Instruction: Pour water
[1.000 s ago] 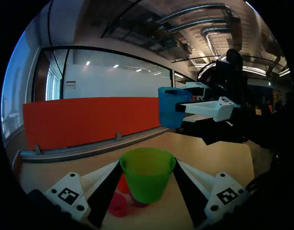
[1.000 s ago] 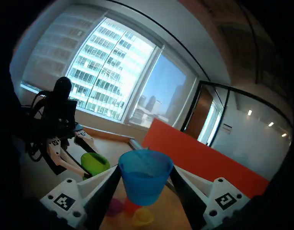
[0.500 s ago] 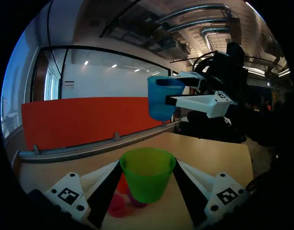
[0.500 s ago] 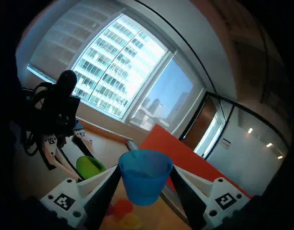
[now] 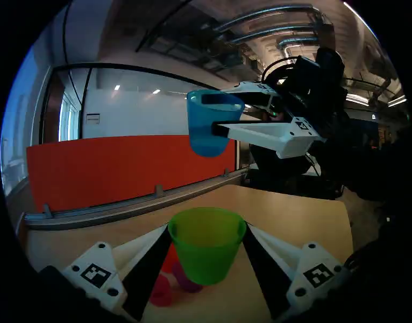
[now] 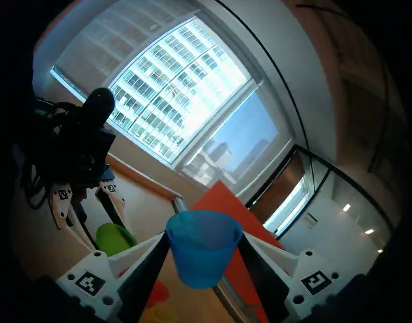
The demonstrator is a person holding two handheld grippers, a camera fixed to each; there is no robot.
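In the left gripper view, my left gripper (image 5: 206, 253) is shut on a green cup (image 5: 207, 242), held upright just above the wooden table (image 5: 292, 210). Higher up and beyond it, the right gripper (image 5: 217, 121) carries a blue cup (image 5: 210, 128) in the air. In the right gripper view, my right gripper (image 6: 204, 253) is shut on the blue cup (image 6: 203, 246), which tilts with the view. The left gripper (image 6: 90, 202) with the green cup (image 6: 113, 238) appears lower left.
Small pink and red cups (image 5: 171, 274) stand on the table under the green cup; red and yellow ones (image 6: 158, 301) show under the blue cup. An orange partition (image 5: 125, 167) runs along the table's far edge. A large window (image 6: 173, 113) lies beyond.
The right gripper has lifted the blue cup higher and moved it left, closer over the green cup, and its view has tilted. The left gripper has held still.
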